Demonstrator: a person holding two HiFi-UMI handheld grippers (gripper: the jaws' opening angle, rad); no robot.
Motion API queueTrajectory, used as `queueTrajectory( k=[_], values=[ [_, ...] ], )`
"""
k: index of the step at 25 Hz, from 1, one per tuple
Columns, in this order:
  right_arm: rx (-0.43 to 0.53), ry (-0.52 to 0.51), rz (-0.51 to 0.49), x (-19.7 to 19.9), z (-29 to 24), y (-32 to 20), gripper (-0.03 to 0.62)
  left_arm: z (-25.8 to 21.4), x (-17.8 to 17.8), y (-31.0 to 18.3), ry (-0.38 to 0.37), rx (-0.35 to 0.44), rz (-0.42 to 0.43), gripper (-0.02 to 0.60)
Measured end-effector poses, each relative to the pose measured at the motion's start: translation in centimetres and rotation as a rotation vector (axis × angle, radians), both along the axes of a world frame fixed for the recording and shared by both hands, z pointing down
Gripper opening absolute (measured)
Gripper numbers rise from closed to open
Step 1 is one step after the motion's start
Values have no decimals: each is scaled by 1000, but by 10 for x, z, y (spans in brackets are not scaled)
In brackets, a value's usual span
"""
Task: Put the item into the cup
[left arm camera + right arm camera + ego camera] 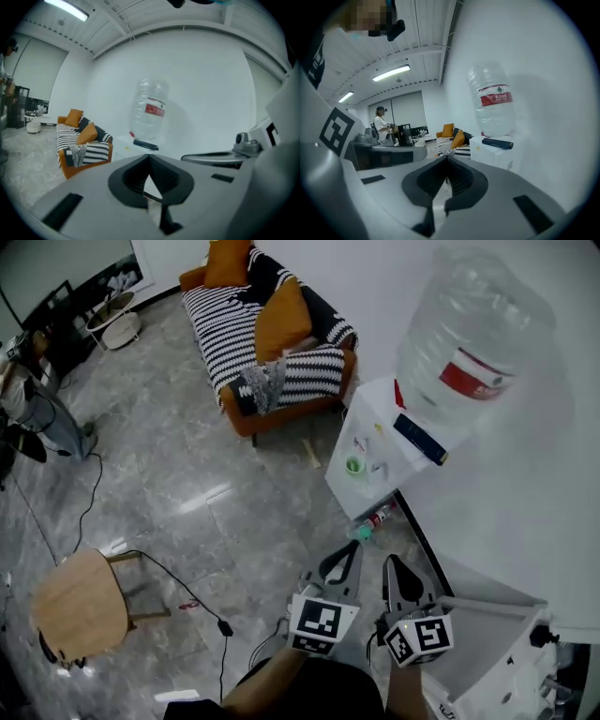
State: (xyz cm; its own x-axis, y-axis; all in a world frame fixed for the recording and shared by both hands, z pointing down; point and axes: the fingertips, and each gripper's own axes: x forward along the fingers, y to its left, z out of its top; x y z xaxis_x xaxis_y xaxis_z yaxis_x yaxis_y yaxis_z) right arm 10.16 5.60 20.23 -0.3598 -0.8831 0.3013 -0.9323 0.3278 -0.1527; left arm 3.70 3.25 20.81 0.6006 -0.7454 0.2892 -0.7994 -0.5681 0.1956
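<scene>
My left gripper (pixel 343 564) and right gripper (pixel 393 570) are held side by side at the bottom of the head view, over the floor, both pointing toward a white water dispenser (pixel 384 442). A small green cup (pixel 353 465) sits on the dispenser's front ledge, well ahead of both grippers. In the left gripper view the left gripper (pixel 149 157) has its jaws together with nothing between them. The right gripper (pixel 447 158) also has its tips meeting on nothing in its own view. I see no loose item for the cup.
A big clear water bottle (pixel 469 334) tops the dispenser, and a small bottle (pixel 372 521) lies at its foot. A striped sofa (pixel 267 334) stands behind. A round wooden table (pixel 80 604) and a black cable (pixel 187 596) are at left, a white cabinet (pixel 497 652) at right.
</scene>
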Motion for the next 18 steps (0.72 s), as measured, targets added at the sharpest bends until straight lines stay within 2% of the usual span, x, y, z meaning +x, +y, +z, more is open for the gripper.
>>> queueTrajectory(
  k=[3, 8, 10, 14, 18],
  values=[
    [-3, -31, 3, 10, -16, 9, 9, -32, 15, 7, 2, 45, 48, 14],
    [53, -16, -19, 2, -43, -4, 9, -48, 14, 4, 17, 60, 46, 14],
    [67, -19, -43, -10, -48, -3, 9, -44, 7, 6, 25, 36, 36, 13],
    [63, -95, -104, -48, -59, 4, 9, -32, -19, 12, 33, -16, -5, 14],
    [63, -73, -159, -81, -65, 11, 9, -37, -43, 19, 45, -1, -25, 14]
  ],
)
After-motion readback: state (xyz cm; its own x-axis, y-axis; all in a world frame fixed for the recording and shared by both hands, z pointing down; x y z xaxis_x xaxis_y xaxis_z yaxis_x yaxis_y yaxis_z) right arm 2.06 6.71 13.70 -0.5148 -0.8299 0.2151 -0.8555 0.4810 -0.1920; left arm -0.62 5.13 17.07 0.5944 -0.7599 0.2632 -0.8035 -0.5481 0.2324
